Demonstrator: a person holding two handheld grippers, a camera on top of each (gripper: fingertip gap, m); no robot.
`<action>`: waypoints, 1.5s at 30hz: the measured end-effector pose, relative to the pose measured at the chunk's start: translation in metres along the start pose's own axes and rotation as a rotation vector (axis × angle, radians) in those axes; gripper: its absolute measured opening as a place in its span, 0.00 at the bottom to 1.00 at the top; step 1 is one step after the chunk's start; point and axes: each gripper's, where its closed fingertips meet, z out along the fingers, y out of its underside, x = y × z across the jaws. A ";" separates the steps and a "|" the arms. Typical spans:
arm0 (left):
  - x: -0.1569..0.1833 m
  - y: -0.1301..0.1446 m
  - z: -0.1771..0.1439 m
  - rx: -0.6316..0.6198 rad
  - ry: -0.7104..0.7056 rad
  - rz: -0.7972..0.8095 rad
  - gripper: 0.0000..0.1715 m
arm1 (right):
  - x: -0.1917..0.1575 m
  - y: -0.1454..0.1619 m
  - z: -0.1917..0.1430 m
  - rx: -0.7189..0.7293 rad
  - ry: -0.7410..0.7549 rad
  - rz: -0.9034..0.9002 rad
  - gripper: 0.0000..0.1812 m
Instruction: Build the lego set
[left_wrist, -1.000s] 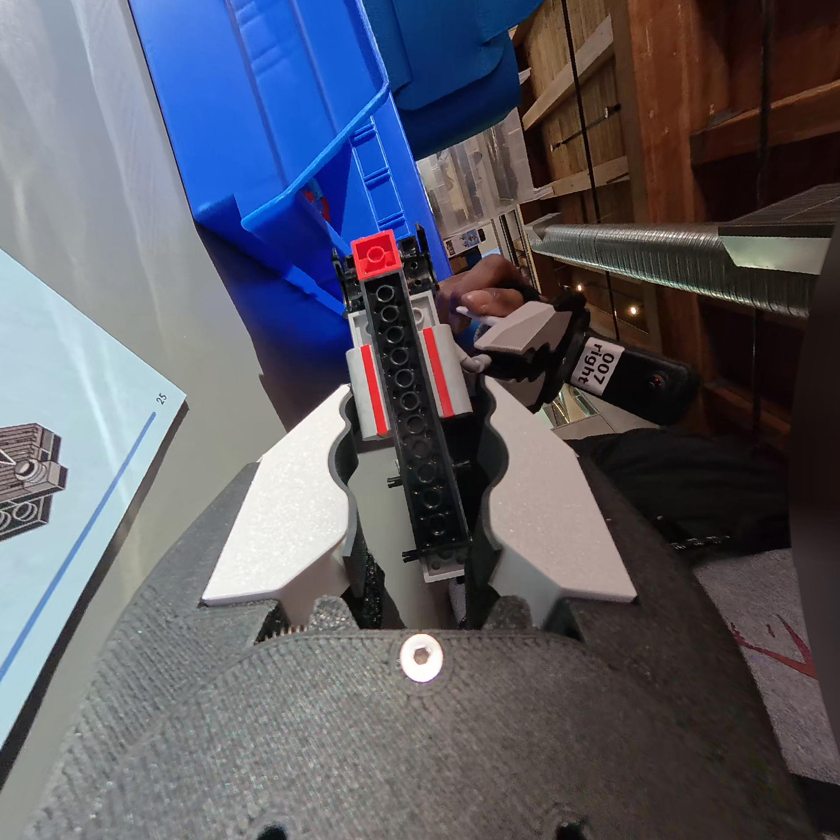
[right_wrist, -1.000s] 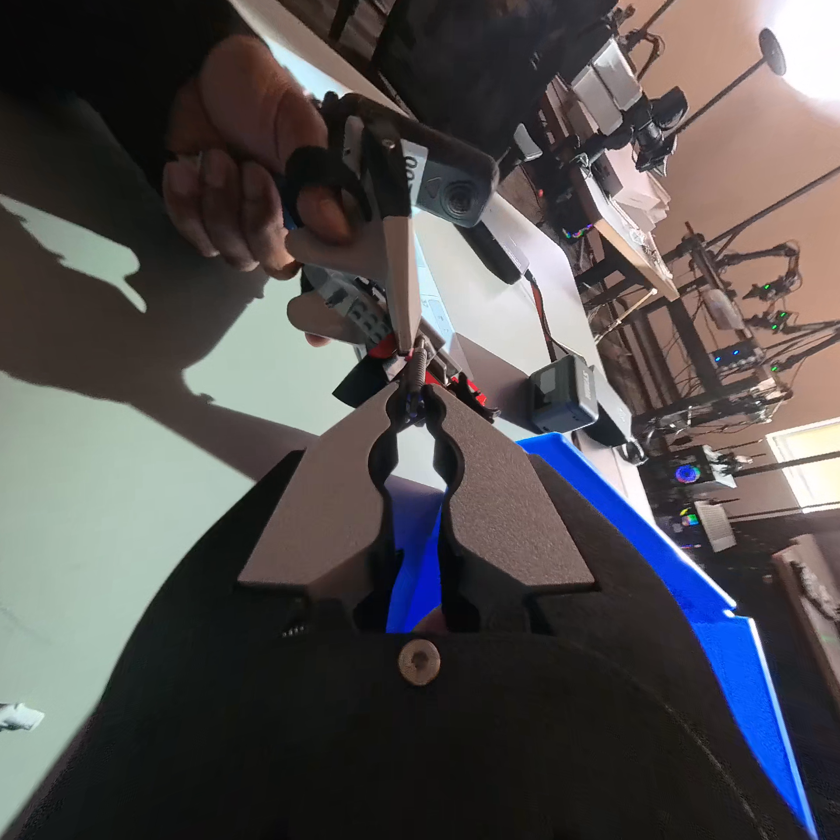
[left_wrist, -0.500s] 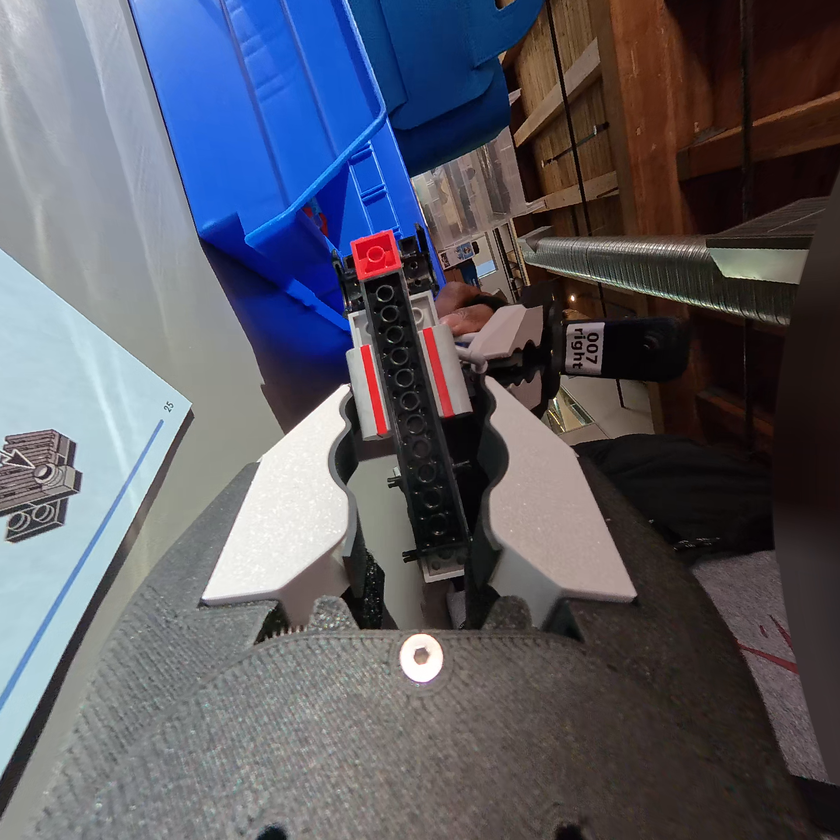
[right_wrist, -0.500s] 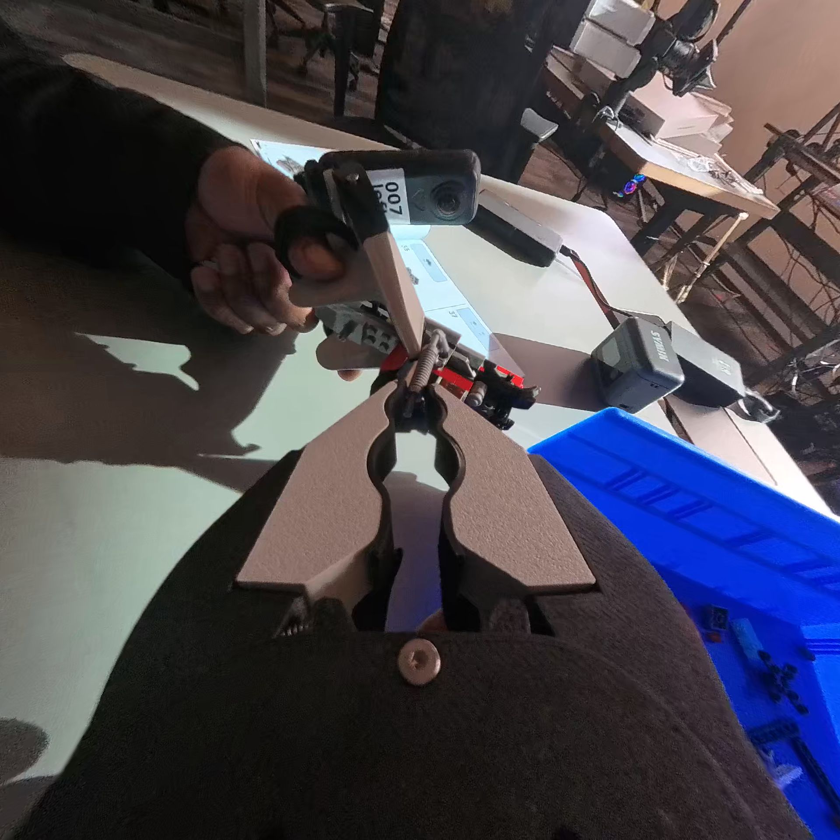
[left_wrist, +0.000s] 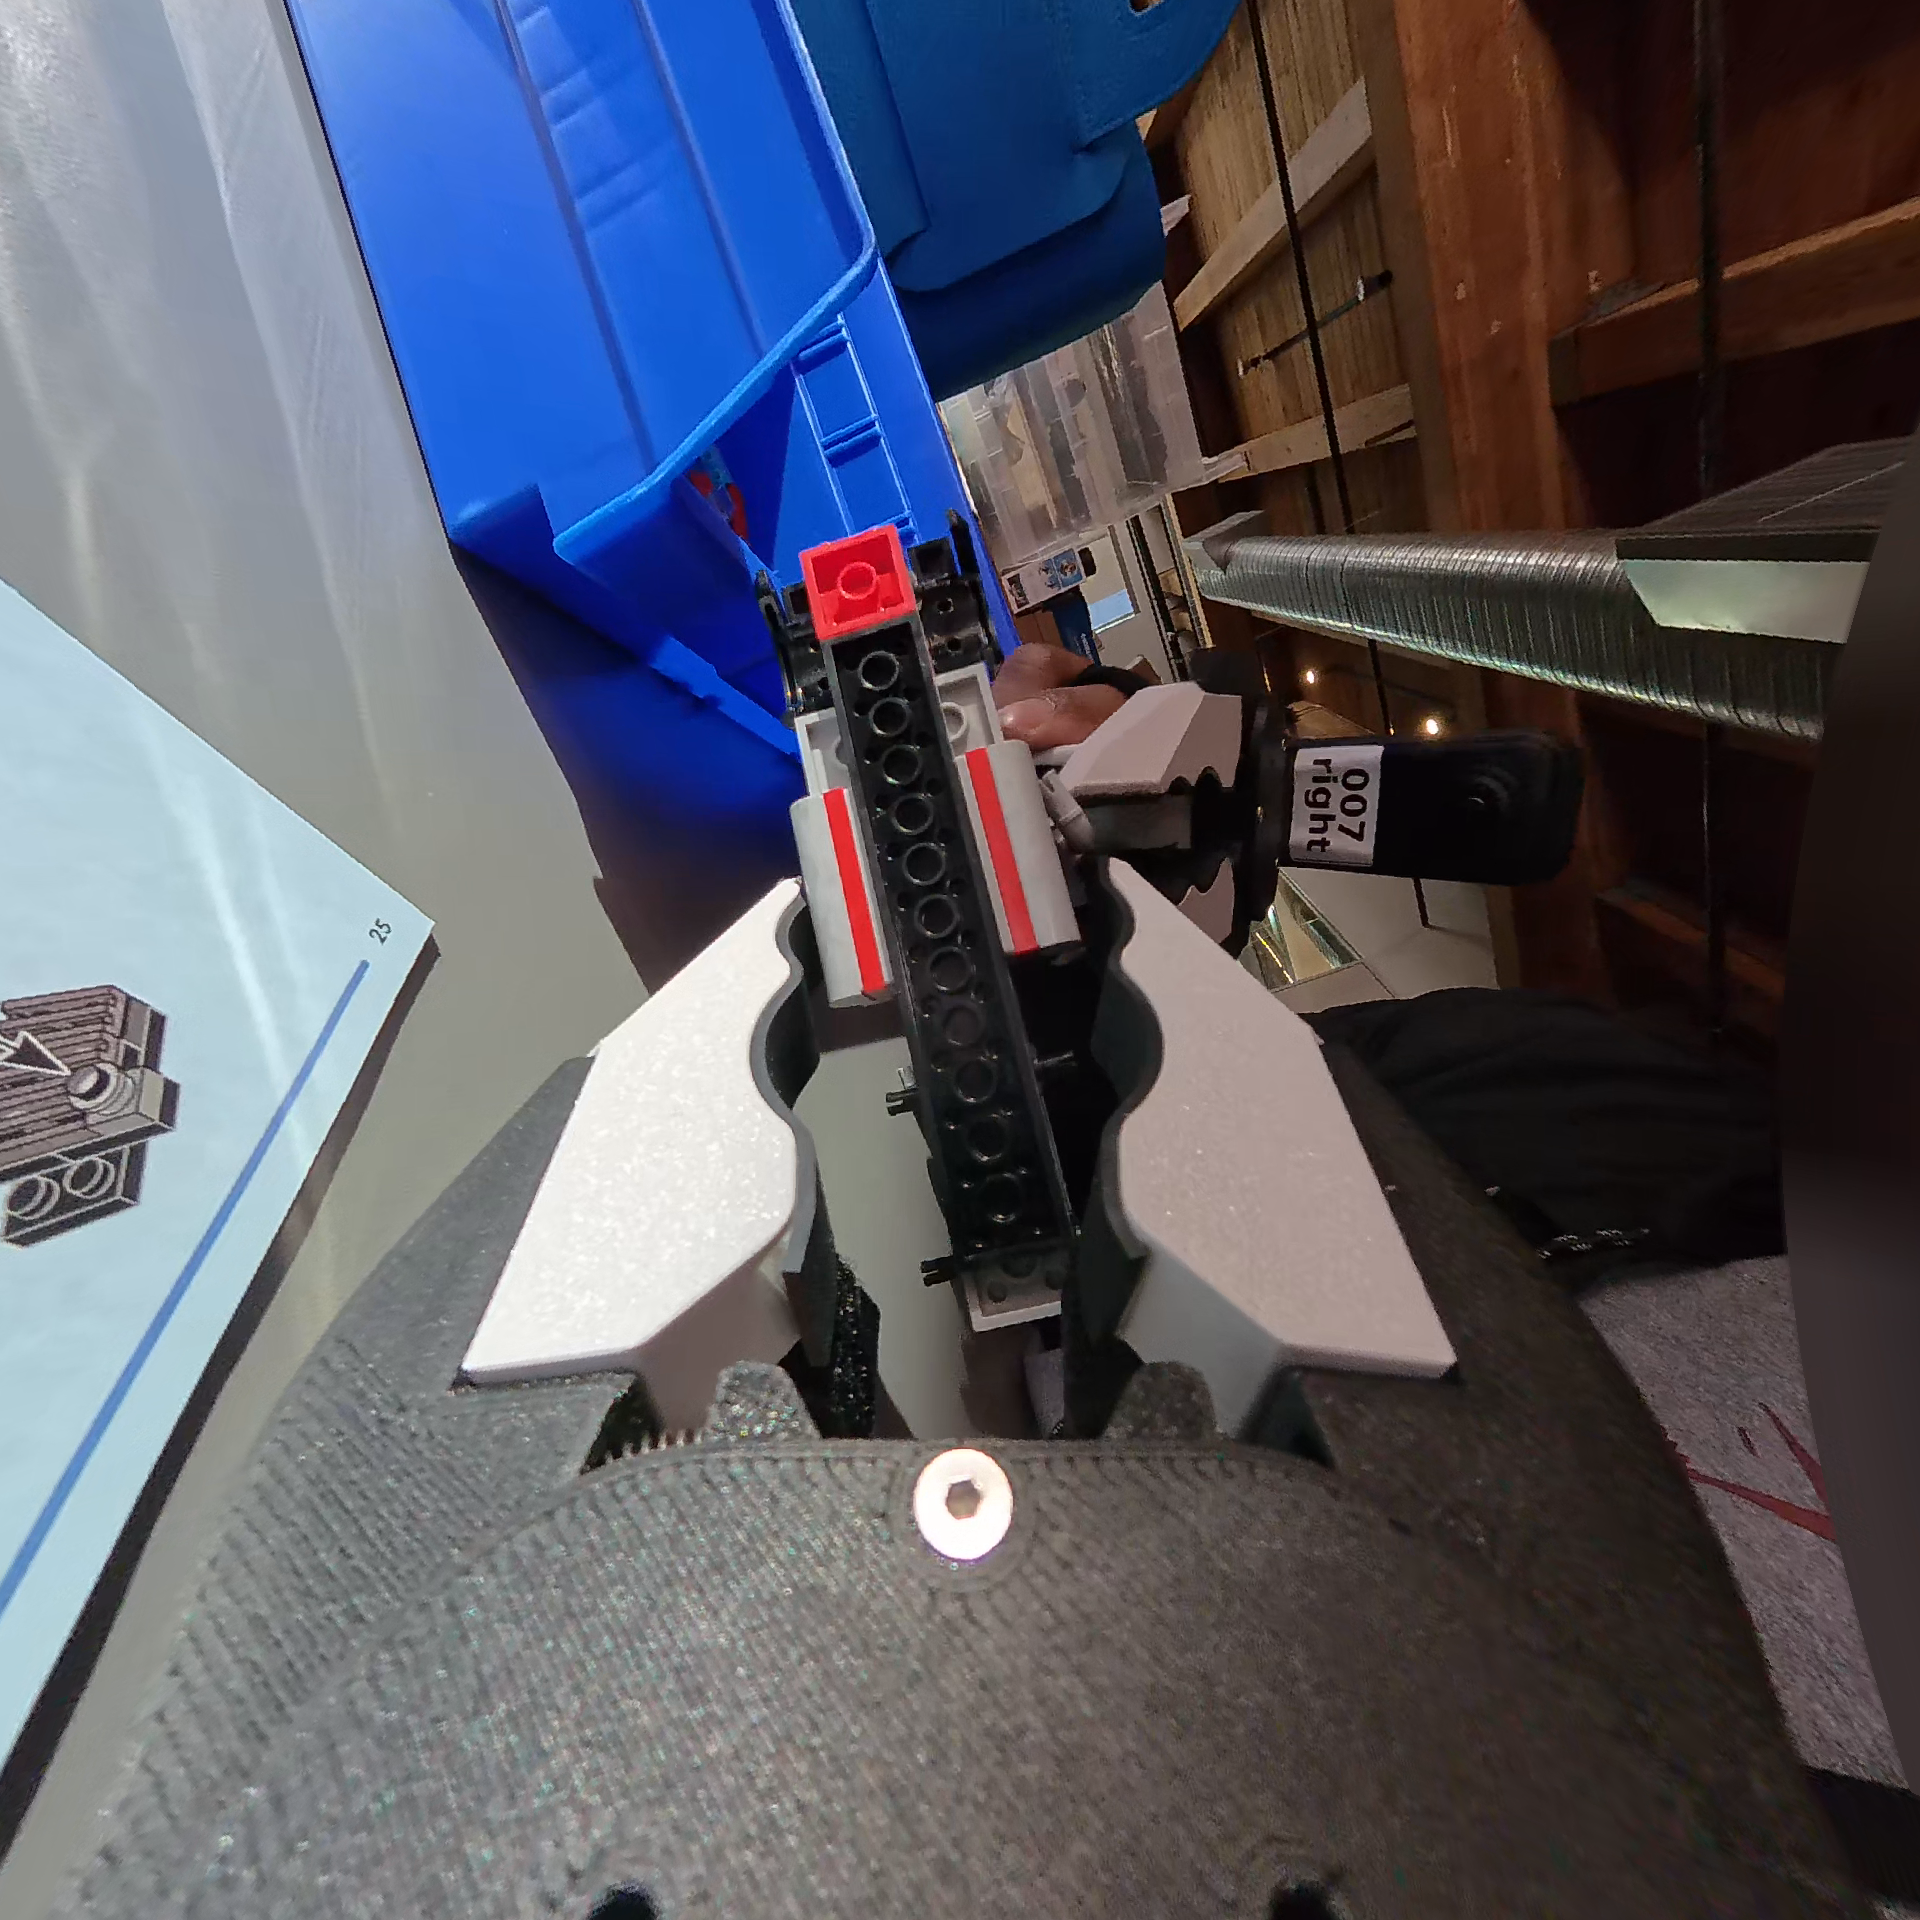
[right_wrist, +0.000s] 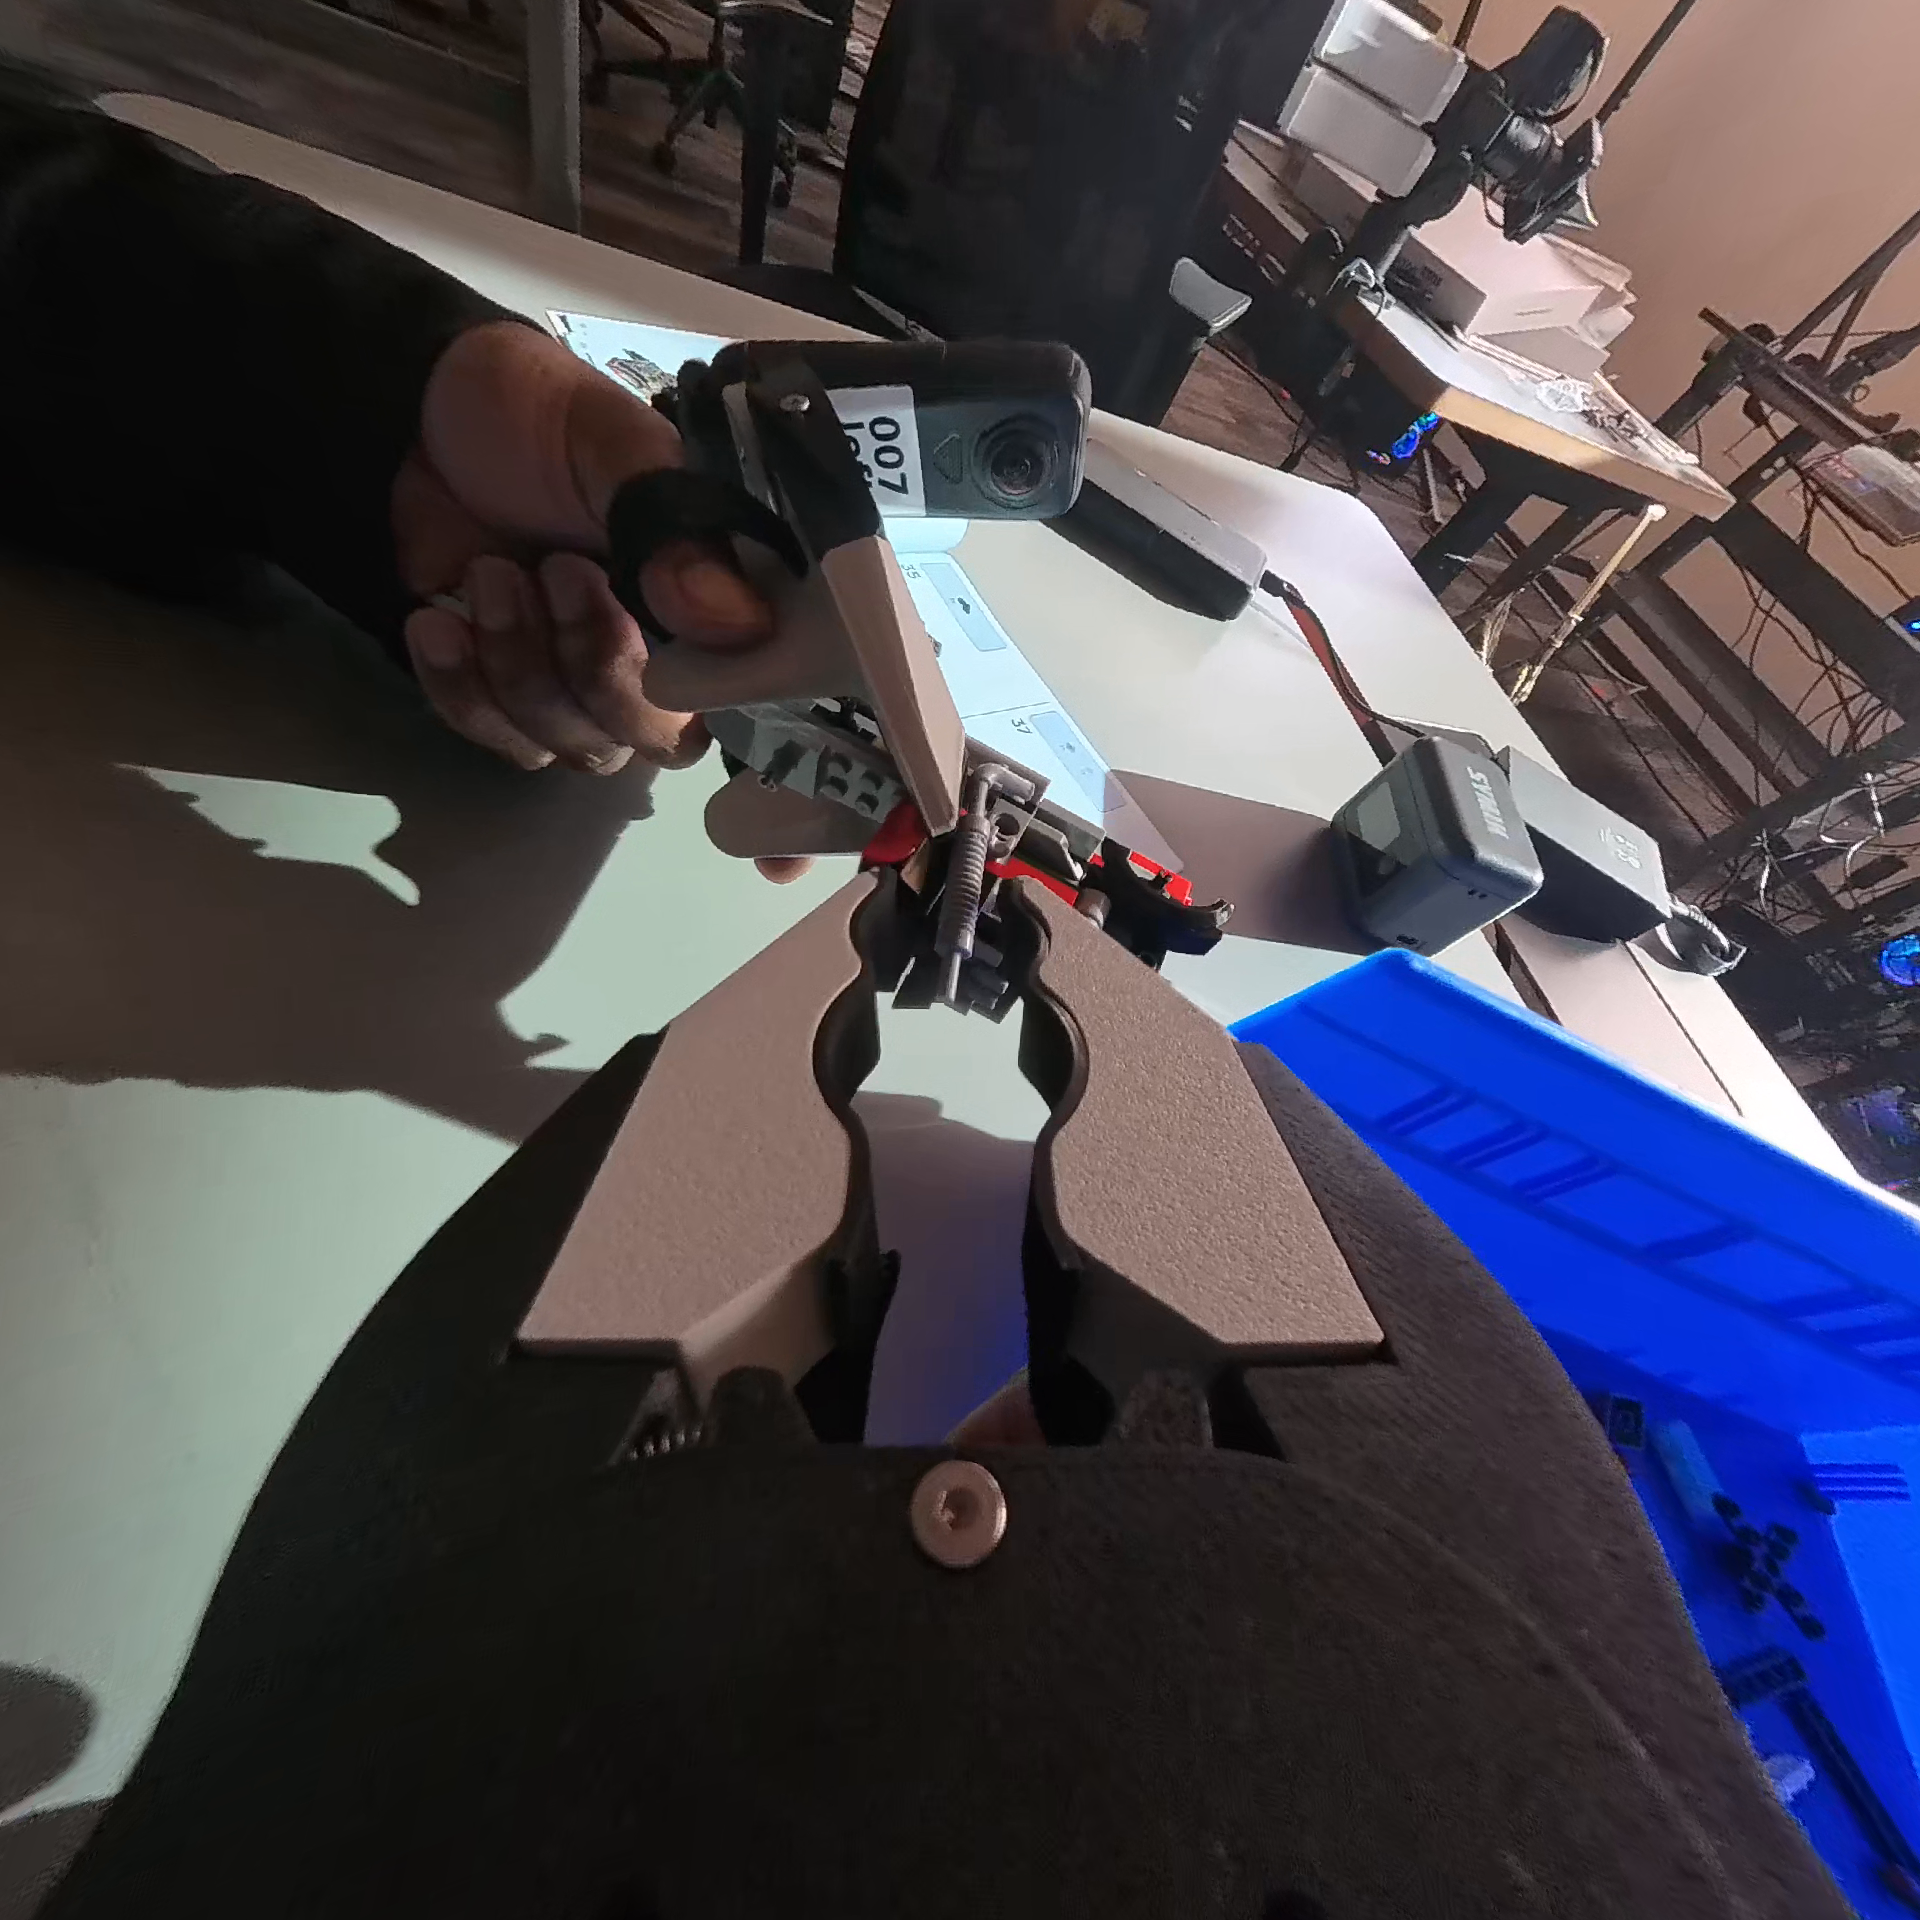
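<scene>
Left gripper (left_wrist: 951, 935) is clamped on the lego model (left_wrist: 940, 904), held up off the grey table (left_wrist: 208, 416); black studded beam runs out between its fingers, 1 red brick (left_wrist: 857, 590) at the far tip. Right gripper (right_wrist: 951, 914) comes in from the side, jaws apart around a small grey spring-like part (right_wrist: 968, 883) on the model; can't tell if they touch it. Instruction booklet (left_wrist: 156, 1039) lies nearby. Blue bin (right_wrist: 1662, 1247) w/ loose pieces sits further back.

The blue bin (right_wrist: 1621, 1174) blocked the table (right_wrist: 312, 1143) on the right; the table's left side lay open
</scene>
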 end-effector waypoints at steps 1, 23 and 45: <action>0.000 0.000 0.000 0.000 0.001 -0.001 0.30 | 0.000 -0.001 0.000 0.001 0.000 -0.002 0.12; 0.000 0.004 0.001 -0.023 -0.019 0.042 0.30 | 0.007 -0.002 0.000 -0.019 -0.067 0.210 0.04; 0.005 0.003 0.003 -0.008 0.008 0.048 0.30 | 0.005 -0.005 -0.003 -0.041 -0.128 0.312 0.02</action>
